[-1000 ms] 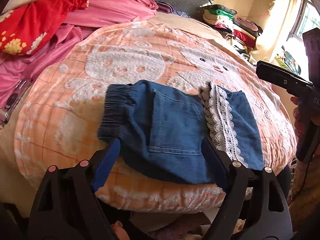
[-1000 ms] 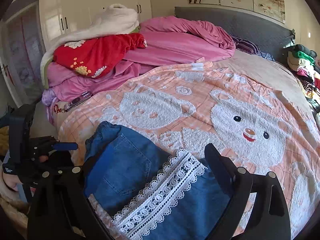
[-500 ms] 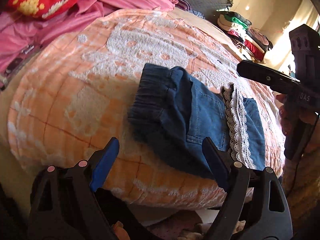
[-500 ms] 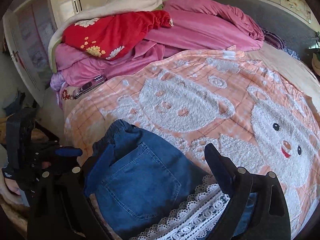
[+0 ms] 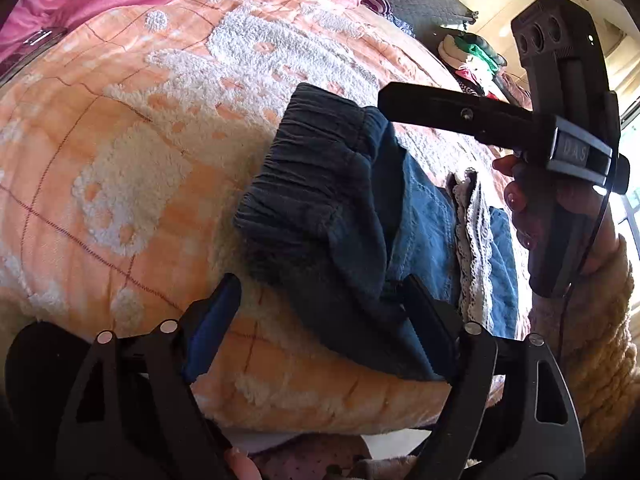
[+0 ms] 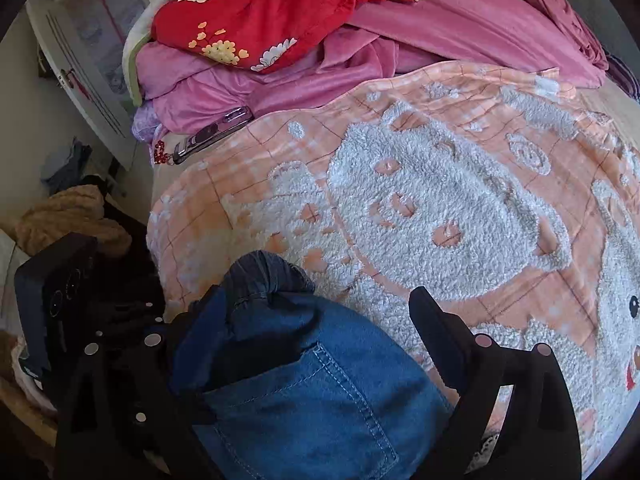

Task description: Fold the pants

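Observation:
Folded blue denim pants (image 5: 352, 216) with a gathered elastic waistband and white lace trim (image 5: 474, 240) lie near the front edge of an orange bear-pattern blanket (image 5: 132, 168). My left gripper (image 5: 320, 284) is low at the pants' near corner. Its jaws are closing but still wide; the pads do not press, and the right finger (image 5: 424, 312) lies against the denim edge. My right gripper (image 6: 316, 296) hovers open over the waistband end (image 6: 264, 272), the cloth between its fingers. In the left wrist view one of its fingers (image 5: 448, 110) reaches across above the waistband.
A phone (image 6: 216, 132) with a red charm lies at the blanket's far left edge. Pink bedding (image 6: 440, 32) and a red flowered blanket (image 6: 280, 12) are piled behind. Folded clothes (image 5: 476, 56) are stacked at the far right. A white wardrobe (image 6: 92, 52) stands to the left of the bed.
Both grippers have sunk closer to the pants. The right one slid from over the lace trim to the waistband end. The left one rolled. The pants lie as before.

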A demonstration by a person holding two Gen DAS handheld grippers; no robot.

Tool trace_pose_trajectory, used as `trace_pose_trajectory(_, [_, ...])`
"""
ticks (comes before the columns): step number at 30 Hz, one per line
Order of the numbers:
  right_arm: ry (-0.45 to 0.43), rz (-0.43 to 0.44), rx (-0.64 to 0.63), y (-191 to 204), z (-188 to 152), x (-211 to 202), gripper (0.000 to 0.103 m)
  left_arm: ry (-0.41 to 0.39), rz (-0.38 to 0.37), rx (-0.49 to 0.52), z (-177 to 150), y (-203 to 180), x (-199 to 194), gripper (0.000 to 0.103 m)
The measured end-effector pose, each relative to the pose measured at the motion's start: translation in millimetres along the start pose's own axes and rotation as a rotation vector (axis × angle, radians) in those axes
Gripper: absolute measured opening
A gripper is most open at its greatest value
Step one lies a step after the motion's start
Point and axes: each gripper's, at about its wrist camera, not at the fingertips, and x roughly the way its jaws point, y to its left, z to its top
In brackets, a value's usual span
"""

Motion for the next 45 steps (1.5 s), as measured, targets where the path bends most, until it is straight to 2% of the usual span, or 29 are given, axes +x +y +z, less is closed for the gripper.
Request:
trace_pose_trajectory(12, [0.073, 0.090, -0.043, -9, 7, 37, 0.090, -0.014, -0.017, -0.018, 3, 8, 9, 0.069])
trace_pose_trajectory(13, [0.078, 0.098, -0.050, -8, 8, 41, 0.085, -0.016, -0.022, -0.022, 2, 8, 9, 0.069])
trace_pose_trajectory(15, [0.097, 0.103, -0.065, -5, 10, 49, 0.084, -0.024, -0.030, -0.029, 0, 10, 7, 0.069])
trace_pose_trajectory(17, [0.123, 0.124, -0.077, -1, 12, 57, 0.072, -0.032, -0.033, -0.034, -1, 10, 6, 0.069])
trace_pose_trajectory(20, [0.142, 0.125, -0.104, 6, 14, 63, 0.067, -0.032, -0.037, -0.032, -3, 10, 4, 0.069])
trace_pose_trajectory(30, [0.167, 0.121, -0.123, 8, 18, 60, 0.067, -0.040, -0.083, -0.062, -8, 17, -6, 0.069])
trace_pose_trajectory(32, [0.187, 0.143, -0.134, 7, 17, 57, 0.068, -0.039, -0.087, -0.063, -8, 17, -5, 0.069])
trace_pose_trajectory(34, [0.211, 0.145, -0.137, 7, 18, 57, 0.072, -0.039, -0.091, -0.062, -7, 16, -6, 0.069])
trace_pose_trajectory(37, [0.246, 0.137, -0.144, 9, 17, 64, 0.073, -0.038, -0.087, -0.060, -10, 15, -8, 0.069])
trace_pose_trajectory(39, [0.246, 0.150, -0.156, 12, 15, 65, 0.066, -0.038, -0.082, -0.058, -9, 14, -7, 0.069])
trace_pose_trajectory(40, [0.242, 0.180, -0.158, 13, 15, 63, 0.051, -0.035, -0.080, -0.053, -9, 13, -7, 0.069])
trace_pose_trajectory(41, [0.229, 0.189, -0.165, 15, 14, 59, 0.047, -0.032, -0.076, -0.048, -9, 12, -7, 0.069])
trace_pose_trajectory(45, [0.173, 0.195, -0.162, 16, 12, 36, 0.041, -0.026, -0.070, -0.034, -4, 6, -4, 0.070])
